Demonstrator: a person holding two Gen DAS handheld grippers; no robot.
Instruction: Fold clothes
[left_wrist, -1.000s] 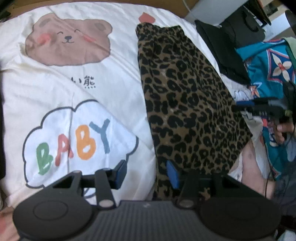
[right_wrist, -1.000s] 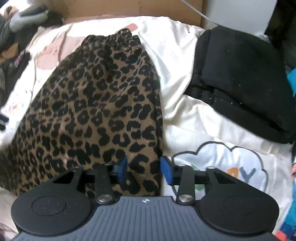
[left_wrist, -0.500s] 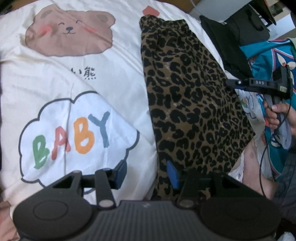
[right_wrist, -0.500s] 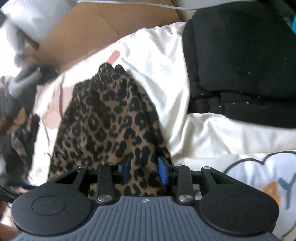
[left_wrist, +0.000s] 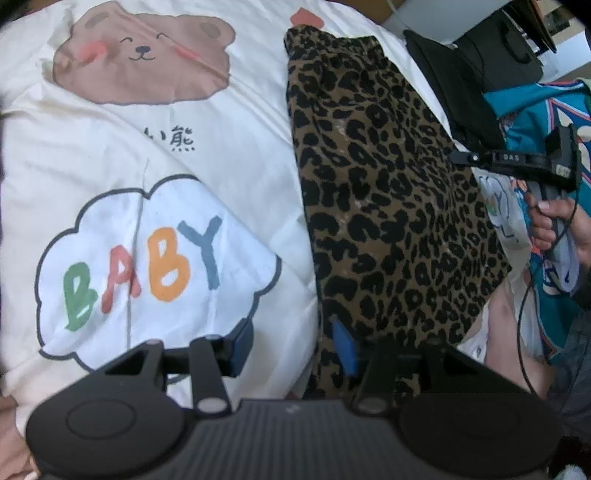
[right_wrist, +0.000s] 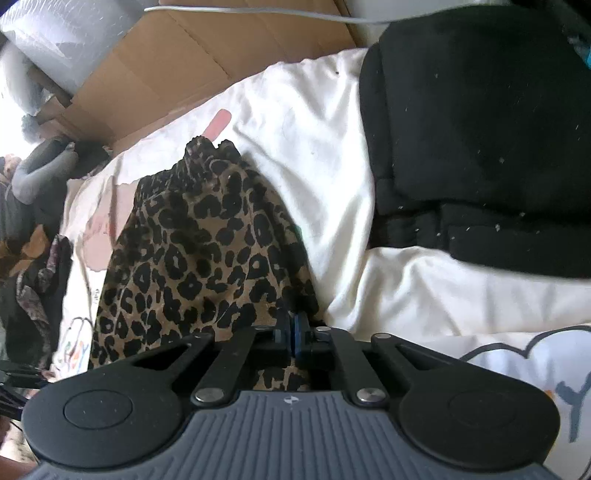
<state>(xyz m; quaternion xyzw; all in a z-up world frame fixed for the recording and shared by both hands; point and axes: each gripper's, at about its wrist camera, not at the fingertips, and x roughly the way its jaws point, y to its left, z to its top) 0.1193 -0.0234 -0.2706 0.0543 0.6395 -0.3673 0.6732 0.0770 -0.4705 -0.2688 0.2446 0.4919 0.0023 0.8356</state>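
Note:
A leopard-print garment (left_wrist: 388, 192) lies lengthwise on a cream bedcover (left_wrist: 221, 155) printed with a bear and "BABY". My left gripper (left_wrist: 293, 349) is open at the garment's near left edge, one finger over the bedcover, one over the cloth. My right gripper (right_wrist: 292, 338) is shut on the garment's right edge (right_wrist: 207, 251). It also shows in the left wrist view (left_wrist: 458, 158), held by a hand at the garment's right side.
A black garment (right_wrist: 480, 140) lies on the bed right of the leopard one. A cardboard box (right_wrist: 177, 74) stands behind the bed. Dark clothes (right_wrist: 33, 221) pile at the far left. A teal patterned cloth (left_wrist: 535, 122) lies at the right.
My right gripper has moved forward along the garment's right edge and closed on the cloth. My left gripper has stayed open at the near left edge.

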